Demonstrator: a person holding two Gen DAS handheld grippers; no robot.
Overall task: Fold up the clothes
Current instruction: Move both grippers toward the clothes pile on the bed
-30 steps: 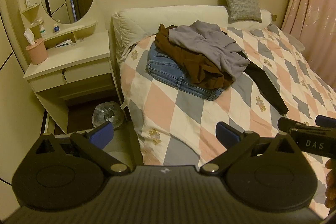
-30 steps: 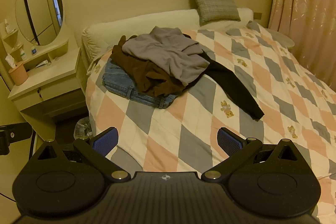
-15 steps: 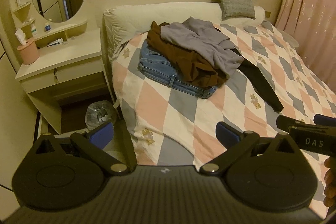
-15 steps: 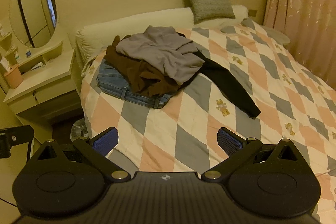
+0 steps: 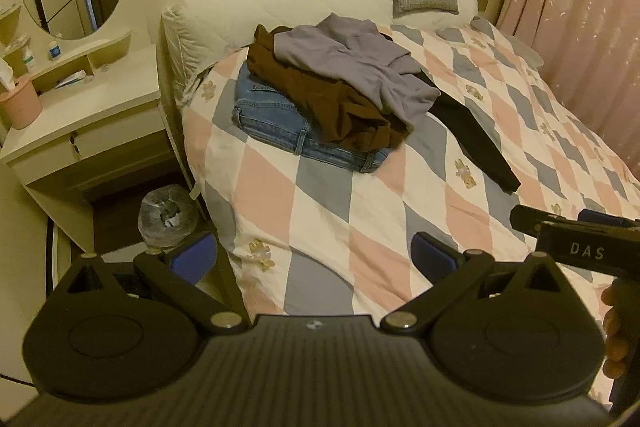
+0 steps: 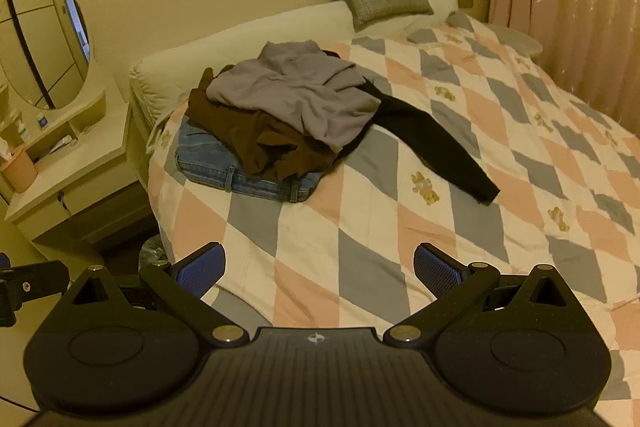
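- The clothes sit in one loose heap near the head of the bed [image 6: 400, 227], on its left side, well apart from both of your grippers.
- The grey top [image 6: 296, 95] lies crumpled on top, so I judge it the natural first pick: nothing pins it.
- Under it the brown garment [image 6: 260, 143] spreads over the jeans [image 6: 208, 163], which look already folded flat at the bottom.
- A black sleeve [image 6: 440, 151] trails out from beneath the heap toward the open quilt, where you have room to fold.
- Your left gripper [image 5: 312, 259] hovers at the bed's near corner, jaws spread wide, holding and touching nothing.
- Your right gripper [image 6: 320, 267] hangs over the near quilt, jaws equally wide and empty.
- A bin [image 5: 168, 215] stands on the floor just beside the bed.
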